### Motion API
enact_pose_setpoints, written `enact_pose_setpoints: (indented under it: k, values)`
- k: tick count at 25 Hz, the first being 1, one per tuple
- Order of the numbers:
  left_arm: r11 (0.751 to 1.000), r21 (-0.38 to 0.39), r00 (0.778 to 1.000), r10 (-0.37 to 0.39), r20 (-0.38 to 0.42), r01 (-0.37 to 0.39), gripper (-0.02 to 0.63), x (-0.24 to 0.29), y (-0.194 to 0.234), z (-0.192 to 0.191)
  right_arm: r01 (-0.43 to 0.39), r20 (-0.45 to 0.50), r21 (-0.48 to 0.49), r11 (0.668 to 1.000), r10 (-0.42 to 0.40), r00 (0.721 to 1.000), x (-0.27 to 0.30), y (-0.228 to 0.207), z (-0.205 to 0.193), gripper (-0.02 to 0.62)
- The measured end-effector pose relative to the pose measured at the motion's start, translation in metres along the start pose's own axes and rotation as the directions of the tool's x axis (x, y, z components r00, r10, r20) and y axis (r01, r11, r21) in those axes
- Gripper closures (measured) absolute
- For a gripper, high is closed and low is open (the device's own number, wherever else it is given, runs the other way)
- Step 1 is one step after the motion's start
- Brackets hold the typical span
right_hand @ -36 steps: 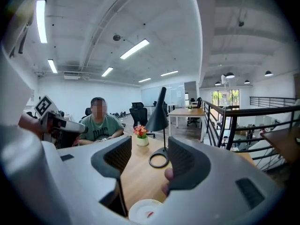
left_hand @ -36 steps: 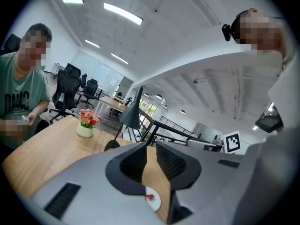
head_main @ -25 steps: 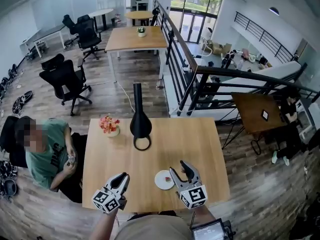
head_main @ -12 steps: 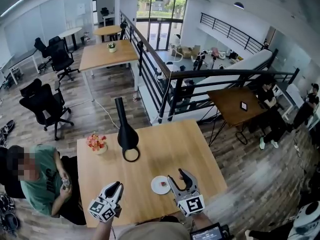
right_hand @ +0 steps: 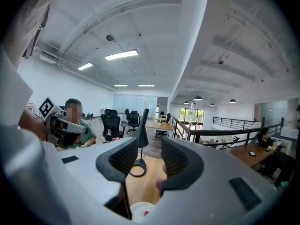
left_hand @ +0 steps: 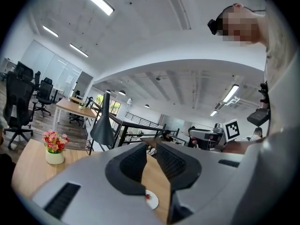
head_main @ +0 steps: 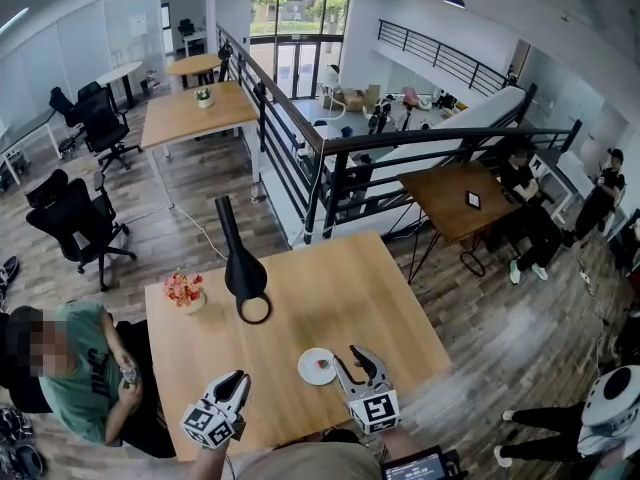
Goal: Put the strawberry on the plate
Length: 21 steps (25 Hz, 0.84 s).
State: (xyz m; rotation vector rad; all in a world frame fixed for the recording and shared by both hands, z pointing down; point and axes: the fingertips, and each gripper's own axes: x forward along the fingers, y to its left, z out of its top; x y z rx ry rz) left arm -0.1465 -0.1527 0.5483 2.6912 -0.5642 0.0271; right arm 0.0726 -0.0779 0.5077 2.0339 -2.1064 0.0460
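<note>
One wooden table (head_main: 330, 288); left hand-held gripper (head_main: 238, 379) narrow, right hand-held gripper (head_main: 352, 357) just narrowed, empty.

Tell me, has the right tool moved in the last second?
Yes. Against the plate, the right tool has pulled back slightly toward the near edge of the table. Its jaws have just been closing, with nothing between them.

No words, numbers or brand names can be read. Black-and-white square patterns mark the cube (head_main: 212, 425) of the left gripper (head_main: 238, 379) and the cube (head_main: 374, 409) of the right gripper (head_main: 358, 357), both at the lower edge of the head view. At lower left, the print on a seated person's green shirt (head_main: 85, 368) is too small to read.
</note>
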Motion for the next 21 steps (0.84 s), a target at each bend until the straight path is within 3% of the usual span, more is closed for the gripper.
enact_pose_setpoints:
  k: [9,21]
  values:
    - [1.0,0.003,1.0,-0.023,-0.01,0.023,0.557,0.014,-0.013,0.005,0.021,0.047,-0.046,0.999,-0.019,0.999,0.001,-0.008,0.019,0.449]
    - [0.998,0.021,0.999,-0.052,-0.015,0.052,0.557,0.039,-0.034,0.002,0.041,0.094,-0.026,0.999,-0.039,0.995,-0.017,-0.043,0.028,0.469]
